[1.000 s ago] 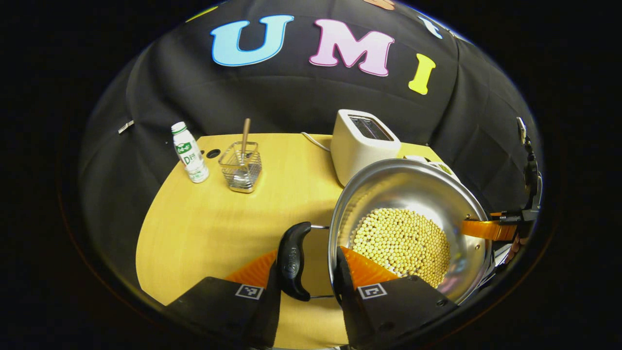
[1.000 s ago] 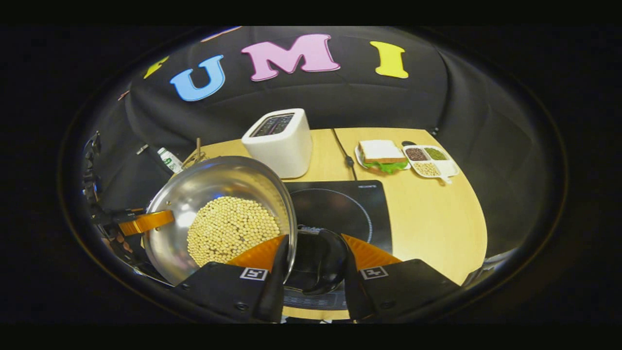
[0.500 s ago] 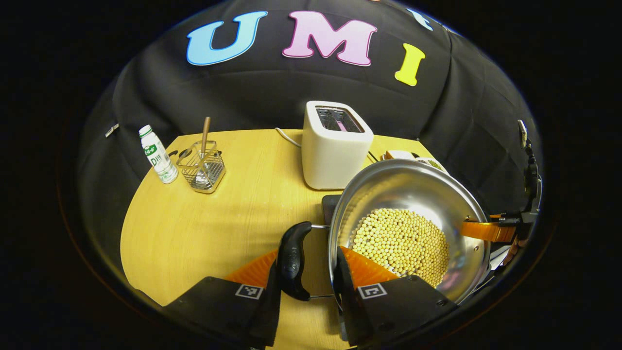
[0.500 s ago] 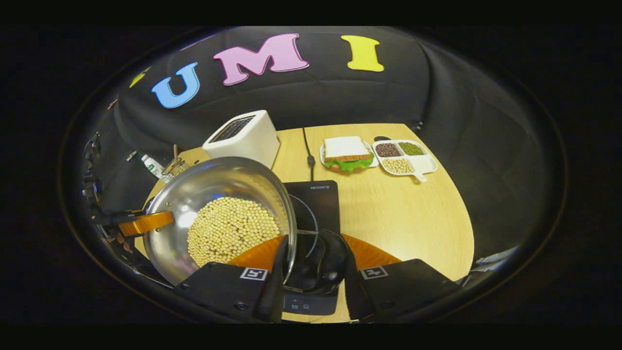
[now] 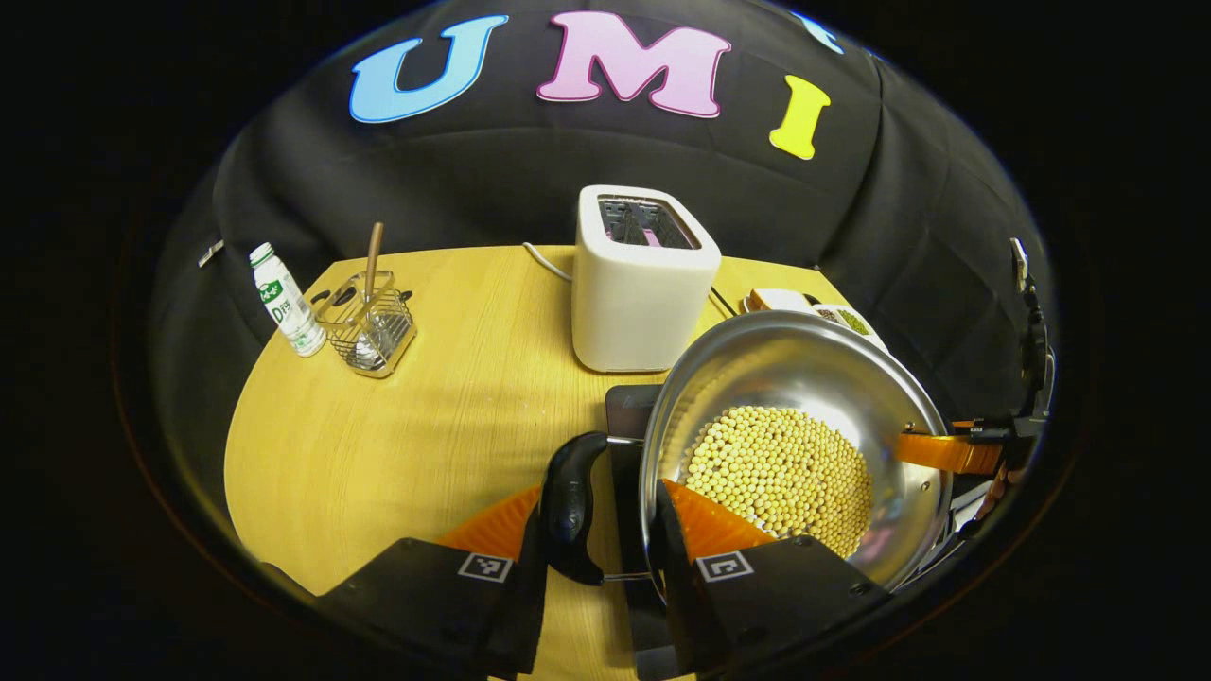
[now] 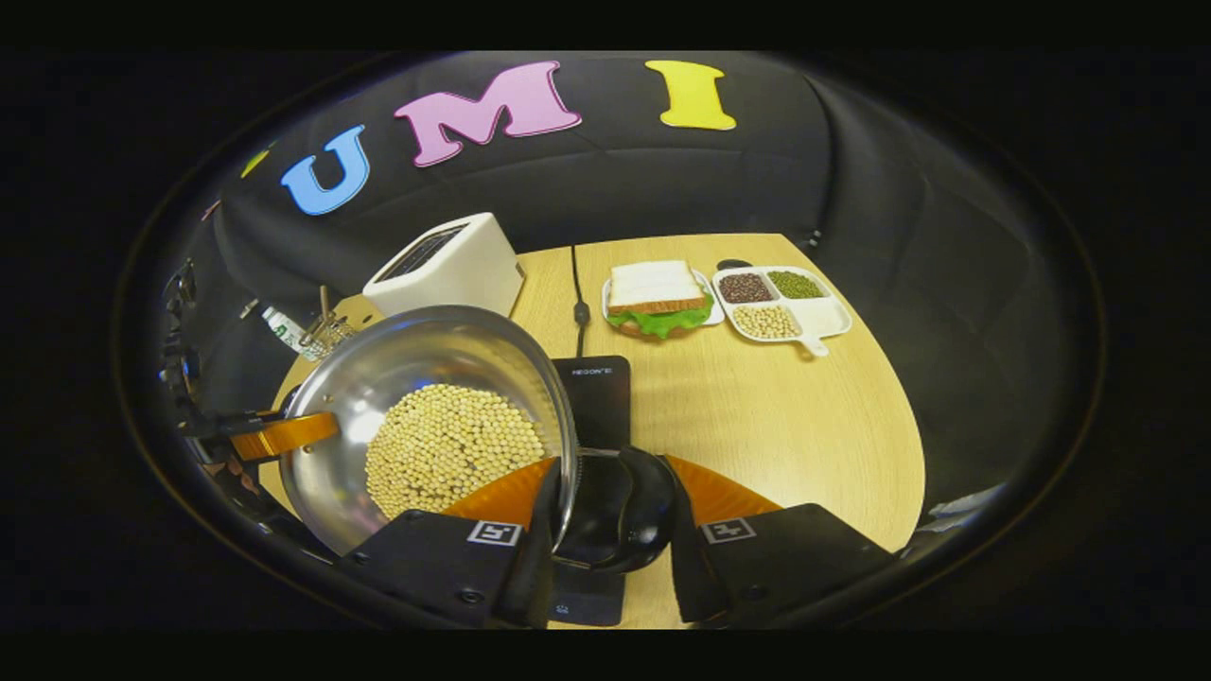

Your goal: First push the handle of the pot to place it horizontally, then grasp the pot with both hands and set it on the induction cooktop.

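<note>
One steel pot point(image 5: 804, 378), and it is up off the desk point(image 5: 397, 445), carried between two sets of tongs. In the left gripper view, the left tongs point(image 5: 605, 530) are clamped across the pot's rim and its black side handle point(image 5: 570, 506). In the right gripper view, the right tongs point(image 6: 610, 506) are clamped the same way on the opposite black handle point(image 6: 634, 506). Each view also catches the other tongs far off at the pot's far rim.

Inside the pot lies a heap of pale yellow beans point(image 5: 781, 473), covering the bottom. Beneath and beside it sits one black induction cooktop point(image 6: 596, 388), a strip of it peeking out past the rim.

One white toaster point(image 5: 643, 274) stands behind. There is one white bottle point(image 5: 279, 301), and just beside it one wire basket point(image 5: 374, 326) holding a spoon. Over on the right gripper view, one plate with a sandwich point(image 6: 658, 298), and one white divided dish point(image 6: 785, 307) with three compartments: dark beans, green beans, pale beans.
</note>
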Demonstrator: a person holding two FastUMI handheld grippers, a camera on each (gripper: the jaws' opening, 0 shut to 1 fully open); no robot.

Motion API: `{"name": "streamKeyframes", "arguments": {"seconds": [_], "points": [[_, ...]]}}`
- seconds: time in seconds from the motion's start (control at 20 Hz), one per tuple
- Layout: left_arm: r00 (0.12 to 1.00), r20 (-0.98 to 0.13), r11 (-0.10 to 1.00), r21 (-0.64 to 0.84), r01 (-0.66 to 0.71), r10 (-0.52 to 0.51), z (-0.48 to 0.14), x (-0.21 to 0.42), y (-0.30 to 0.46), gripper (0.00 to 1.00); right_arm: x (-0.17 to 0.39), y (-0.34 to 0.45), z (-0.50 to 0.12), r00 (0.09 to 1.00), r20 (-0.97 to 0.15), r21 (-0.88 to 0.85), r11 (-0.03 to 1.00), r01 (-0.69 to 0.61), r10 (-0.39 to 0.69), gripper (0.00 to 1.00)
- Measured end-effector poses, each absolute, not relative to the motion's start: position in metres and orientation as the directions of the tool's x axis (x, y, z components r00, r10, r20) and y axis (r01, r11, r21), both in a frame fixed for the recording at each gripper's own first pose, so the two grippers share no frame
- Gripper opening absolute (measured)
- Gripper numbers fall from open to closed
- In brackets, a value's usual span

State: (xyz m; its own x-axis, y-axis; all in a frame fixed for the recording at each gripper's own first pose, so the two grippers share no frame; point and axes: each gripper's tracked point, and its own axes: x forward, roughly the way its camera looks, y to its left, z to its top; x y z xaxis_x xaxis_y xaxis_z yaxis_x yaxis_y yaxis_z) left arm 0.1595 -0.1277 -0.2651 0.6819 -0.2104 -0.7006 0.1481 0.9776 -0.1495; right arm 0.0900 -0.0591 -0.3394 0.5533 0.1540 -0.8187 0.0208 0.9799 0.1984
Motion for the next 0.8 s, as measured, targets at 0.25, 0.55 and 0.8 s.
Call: {"name": "streamKeyframes", "arguments": {"seconds": [0.25,0.55,0.8], "points": [[0.679,-0.702,0.977,-0.158,0.146,-0.215,-0.276,0.166,-0.131,0.56,0.094,-0.064,-0.348,0.552,-0.820,0.198,0.980,0.026,0.151,0.53],[0.668,-0.711,0.976,-0.170,0.139,-0.219,-0.289,0.171,-0.128,0.56,0.098,-0.061,-0.356,0.541,-0.827,0.190,0.982,0.016,0.152,0.54],[0.675,-0.701,0.973,-0.181,0.143,-0.230,-0.289,0.171,-0.127,0.55,0.101,-0.060,-0.358,0.542,-0.826,0.204,0.979,0.030,0.155,0.54]]}}
